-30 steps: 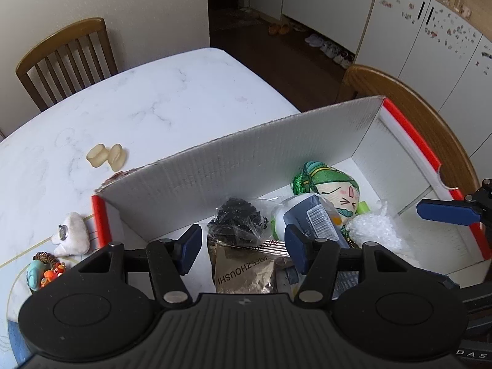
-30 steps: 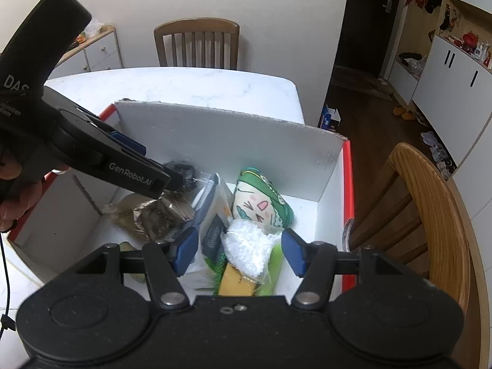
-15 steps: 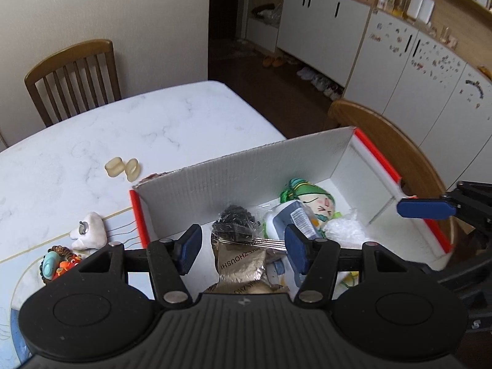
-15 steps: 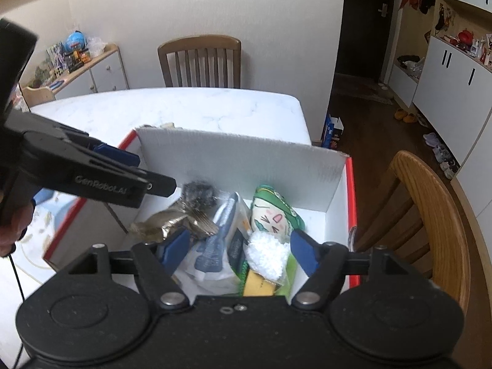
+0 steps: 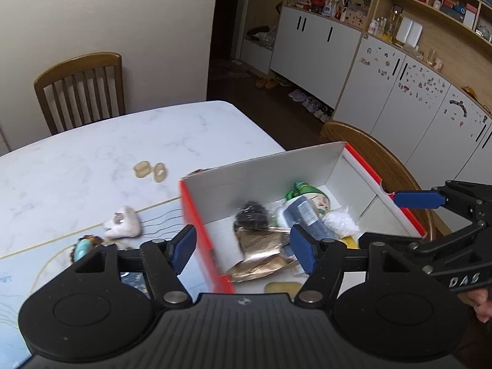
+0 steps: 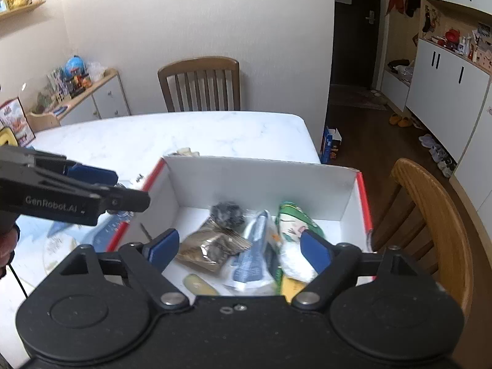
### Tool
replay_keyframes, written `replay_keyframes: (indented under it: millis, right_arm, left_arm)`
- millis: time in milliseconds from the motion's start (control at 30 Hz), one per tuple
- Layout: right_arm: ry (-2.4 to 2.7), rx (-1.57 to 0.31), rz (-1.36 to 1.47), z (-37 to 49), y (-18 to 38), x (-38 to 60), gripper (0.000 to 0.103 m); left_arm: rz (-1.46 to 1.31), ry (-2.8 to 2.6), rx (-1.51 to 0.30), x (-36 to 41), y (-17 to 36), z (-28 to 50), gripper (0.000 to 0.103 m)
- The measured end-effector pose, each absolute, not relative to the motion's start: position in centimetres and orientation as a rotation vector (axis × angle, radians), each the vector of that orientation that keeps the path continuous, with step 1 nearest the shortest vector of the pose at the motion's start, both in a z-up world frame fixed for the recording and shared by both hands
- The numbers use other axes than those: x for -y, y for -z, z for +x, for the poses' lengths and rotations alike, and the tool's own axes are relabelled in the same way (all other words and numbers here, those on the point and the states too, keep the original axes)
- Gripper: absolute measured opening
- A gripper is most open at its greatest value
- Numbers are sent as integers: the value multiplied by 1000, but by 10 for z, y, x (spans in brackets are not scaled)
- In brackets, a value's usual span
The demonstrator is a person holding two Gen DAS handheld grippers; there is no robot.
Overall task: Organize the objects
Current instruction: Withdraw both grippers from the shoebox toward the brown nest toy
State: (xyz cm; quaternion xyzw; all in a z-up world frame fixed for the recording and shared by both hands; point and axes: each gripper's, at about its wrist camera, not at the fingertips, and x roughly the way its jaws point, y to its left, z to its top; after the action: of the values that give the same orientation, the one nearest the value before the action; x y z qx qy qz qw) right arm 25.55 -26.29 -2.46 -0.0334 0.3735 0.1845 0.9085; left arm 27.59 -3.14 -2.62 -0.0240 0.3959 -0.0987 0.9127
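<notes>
A white cardboard box with red rims (image 5: 261, 178) (image 6: 261, 181) stands on the marble table. It holds a brown foil packet (image 5: 261, 246) (image 6: 212, 246), a black bag (image 5: 252, 215), a blue-and-white pouch (image 5: 304, 215) (image 6: 255, 246), a green plush doll (image 5: 310, 195) (image 6: 292, 218) and a white crumpled bag (image 5: 341, 223). My left gripper (image 5: 243, 250) is open and empty above the box's left rim. My right gripper (image 6: 238, 250) is open and empty above the box's near part. On the table left of the box lie a white tooth-shaped toy (image 5: 123, 224), a turquoise trinket (image 5: 84, 246) and two beige rings (image 5: 150, 170).
Wooden chairs stand at the far side of the table (image 5: 80, 89) (image 6: 200, 83) and right beside the box (image 5: 378, 160) (image 6: 430, 215). A blue patterned mat (image 5: 40, 264) covers the table's near left. White cabinets line the right wall.
Both grippers have risen and pulled back from the box, which now looks smaller. The left gripper has shifted left over the red rim. Both stay open and empty.
</notes>
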Motion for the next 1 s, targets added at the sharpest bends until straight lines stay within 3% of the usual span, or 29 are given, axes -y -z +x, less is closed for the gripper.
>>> replay_keyframes:
  millis: [167,300,567,667,1000]
  right_arm:
    - [-379,-751,-57,247,19,246,94]
    - [-385,-749,-54,241,19,229,95]
    - [-429,-749,-89,229,20,191,95]
    - [-446,-753,-93,227,20,178,95]
    - [-458,-757,-119,235,18,137,95]
  left_arm:
    - [-46,178,-788,6,27,261,76]
    - [-67,162,-787,-17,30,250,83]
    - [-82,128,-783,-63,37,237,88]
    - [-79,126,-766,-76,40,233,102]
    - [-50,110,-737,-115,57,238,103]
